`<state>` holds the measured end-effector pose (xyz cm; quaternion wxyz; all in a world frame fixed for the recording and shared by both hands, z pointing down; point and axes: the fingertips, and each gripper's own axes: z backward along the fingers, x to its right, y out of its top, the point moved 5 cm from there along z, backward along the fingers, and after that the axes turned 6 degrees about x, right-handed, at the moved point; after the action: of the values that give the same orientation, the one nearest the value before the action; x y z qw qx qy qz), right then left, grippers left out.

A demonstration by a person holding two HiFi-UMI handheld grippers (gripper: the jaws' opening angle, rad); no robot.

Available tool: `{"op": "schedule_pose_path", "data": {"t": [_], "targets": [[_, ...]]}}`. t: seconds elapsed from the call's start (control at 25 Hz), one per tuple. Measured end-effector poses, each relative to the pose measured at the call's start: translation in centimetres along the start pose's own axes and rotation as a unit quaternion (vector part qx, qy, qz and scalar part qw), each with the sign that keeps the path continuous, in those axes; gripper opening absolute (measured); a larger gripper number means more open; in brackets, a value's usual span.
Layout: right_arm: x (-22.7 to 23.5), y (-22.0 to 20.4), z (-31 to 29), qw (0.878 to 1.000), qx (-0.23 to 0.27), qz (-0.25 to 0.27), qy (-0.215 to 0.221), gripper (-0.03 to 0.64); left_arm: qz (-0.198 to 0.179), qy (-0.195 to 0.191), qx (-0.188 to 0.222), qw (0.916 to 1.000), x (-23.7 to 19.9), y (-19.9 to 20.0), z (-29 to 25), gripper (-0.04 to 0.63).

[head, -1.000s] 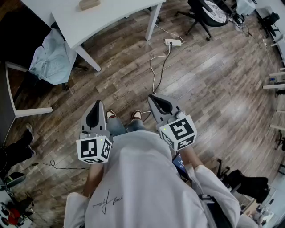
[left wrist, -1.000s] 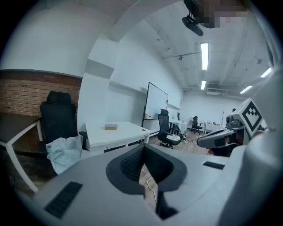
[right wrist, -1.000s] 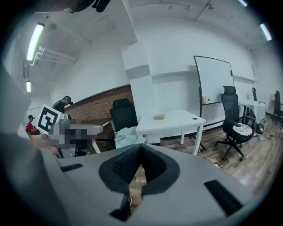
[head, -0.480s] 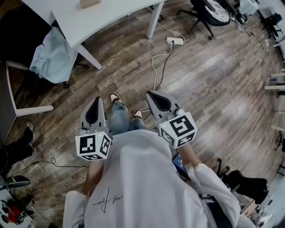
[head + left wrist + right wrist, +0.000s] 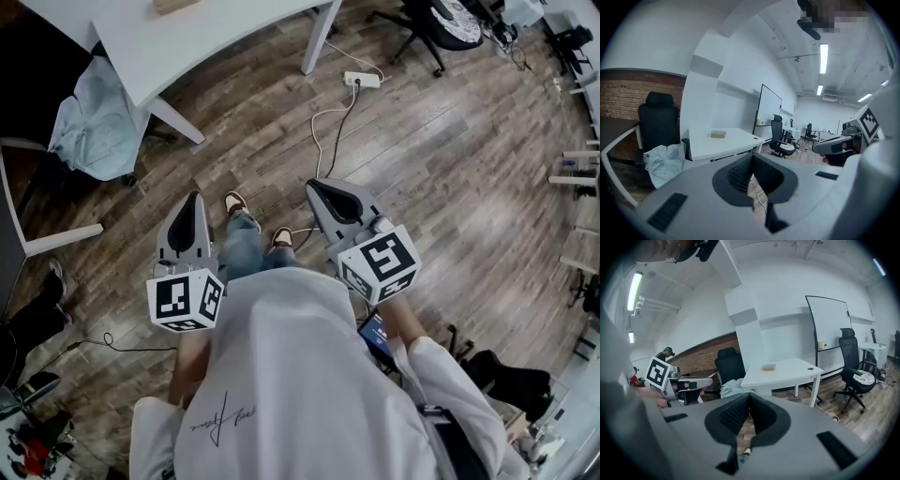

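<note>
Plainly, both claws hang free at waist height above the wooden floor (image 5: 441,178). The left claw (image 5: 193,197) and the right claw (image 5: 313,186) are each clenched tip to tip on nothing, as each gripper view shows: only floor appears through the gap behind the closed pads. The nearest thing set out is a small tan block (image 5: 176,5), possibly a box, though it is too small to be sure. It lies on the white worktop (image 5: 202,42), well apart from both claws, ahead and to the left. The left claw is the nearer one, and its view has the block just left of the jaw line, long side across. A pale blue cloth (image 5: 89,122) is draped on the chair beside the worktop, and a power strip (image 5: 362,81) lies ahead on the floor.
</note>
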<state>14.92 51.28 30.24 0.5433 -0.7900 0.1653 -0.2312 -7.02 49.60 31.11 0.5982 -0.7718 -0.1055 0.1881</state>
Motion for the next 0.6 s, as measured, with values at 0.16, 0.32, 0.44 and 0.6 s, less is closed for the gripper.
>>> {"op": "schedule_pose_path", "data": {"t": [0.16,0.32,0.44,0.6], "targets": [[1.1,0.9,-2.4,1.0,-0.009,-0.001,-0.002,0.011,0.004,-0.003,-0.006,1.0,-1.8,0.5,-2.3,0.003],[1.9,2.1,-5.3,1.0,-0.012,0.002,-0.003,0.011,0.004,-0.012,-0.006,0.9999,-3.7,1.5,-4.8,0.003],[2.5,3.1,-7.5,1.0,-0.015,0.002,-0.004,0.011,0.006,-0.025,0.001,0.9997,-5.2,2.6,-6.4,0.003],[2.8,4.6,-10.5,1.0,-0.018,0.002,0.0,0.011,0.008,-0.031,0.016,0.9994,-7.6,4.4,-8.2,0.005]]}}
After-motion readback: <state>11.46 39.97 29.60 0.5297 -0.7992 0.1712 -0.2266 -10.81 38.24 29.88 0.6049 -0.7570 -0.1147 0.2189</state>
